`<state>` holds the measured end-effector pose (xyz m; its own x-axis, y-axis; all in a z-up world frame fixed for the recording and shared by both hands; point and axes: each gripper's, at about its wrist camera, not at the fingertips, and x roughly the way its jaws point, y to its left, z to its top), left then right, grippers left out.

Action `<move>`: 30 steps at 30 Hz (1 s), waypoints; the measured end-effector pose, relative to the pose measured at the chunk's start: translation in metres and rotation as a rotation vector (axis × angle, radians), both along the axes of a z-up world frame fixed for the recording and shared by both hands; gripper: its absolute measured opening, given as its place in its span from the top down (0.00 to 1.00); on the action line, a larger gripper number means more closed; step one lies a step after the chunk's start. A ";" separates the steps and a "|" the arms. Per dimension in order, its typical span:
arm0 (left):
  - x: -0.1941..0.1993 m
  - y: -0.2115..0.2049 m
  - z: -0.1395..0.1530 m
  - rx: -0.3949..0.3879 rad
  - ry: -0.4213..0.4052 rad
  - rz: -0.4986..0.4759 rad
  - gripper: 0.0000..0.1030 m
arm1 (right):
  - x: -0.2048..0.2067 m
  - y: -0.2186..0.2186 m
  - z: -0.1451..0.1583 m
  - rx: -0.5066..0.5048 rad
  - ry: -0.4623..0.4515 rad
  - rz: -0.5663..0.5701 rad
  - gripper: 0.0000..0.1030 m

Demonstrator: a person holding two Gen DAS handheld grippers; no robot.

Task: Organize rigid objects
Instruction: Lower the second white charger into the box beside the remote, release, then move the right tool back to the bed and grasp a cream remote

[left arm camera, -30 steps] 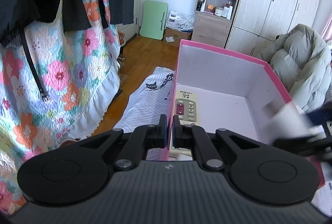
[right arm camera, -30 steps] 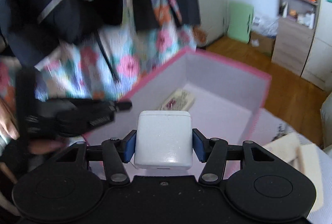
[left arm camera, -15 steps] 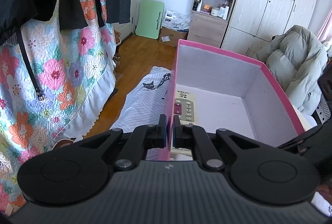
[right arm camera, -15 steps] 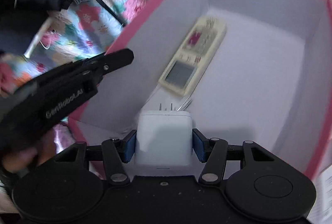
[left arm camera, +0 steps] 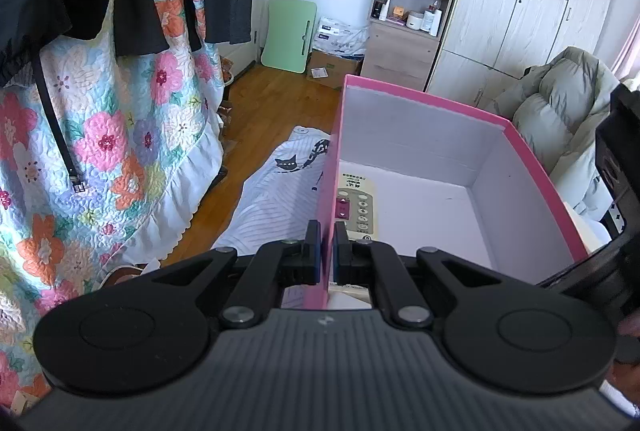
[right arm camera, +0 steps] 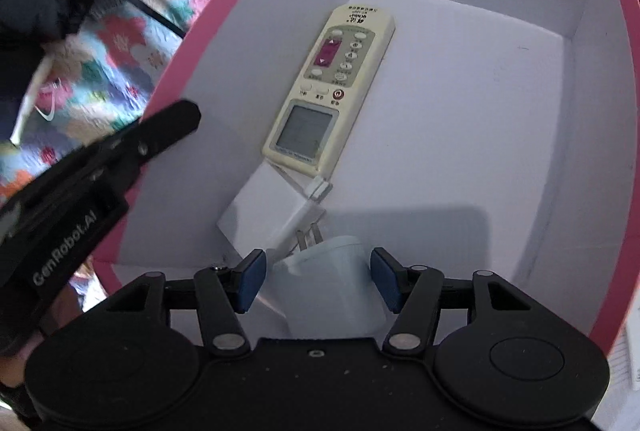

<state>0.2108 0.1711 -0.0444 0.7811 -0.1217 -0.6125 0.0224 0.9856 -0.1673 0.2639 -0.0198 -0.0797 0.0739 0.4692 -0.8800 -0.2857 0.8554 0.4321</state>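
Released since half a second ago, the white charger block now sits low in the centre of the right wrist view, on the floor of the pink box, prongs pointing up the frame toward the remote. The right gripper has opened wide around it, with a clear gap between each blue pad and the block's sides. Just above and left of the charger lie a second white adapter with its cable, and the cream remote control, its long axis running up the frame beside the box's left wall. The charger lies directly ahead of the right gripper, so backing straight out looks clean. The left gripper stays pinched shut on the box's near pink wall, steadying it.
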 end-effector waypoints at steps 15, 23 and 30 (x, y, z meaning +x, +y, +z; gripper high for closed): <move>0.006 -0.007 0.001 0.042 0.007 0.032 0.96 | -0.091 -0.104 0.081 0.233 -0.563 -0.057 0.36; 0.006 -0.014 0.000 0.106 -0.007 0.036 0.95 | -0.091 -0.185 0.043 -0.073 -0.579 -0.244 0.36; 0.011 -0.019 0.002 0.124 0.006 0.052 0.95 | -0.049 -0.236 0.029 -0.267 -0.592 -0.273 0.36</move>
<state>0.2217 0.1524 -0.0421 0.7808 -0.0040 -0.6248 -0.0303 0.9986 -0.0442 0.2152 -0.2563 -0.0507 0.6600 0.1393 -0.7382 -0.1680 0.9851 0.0357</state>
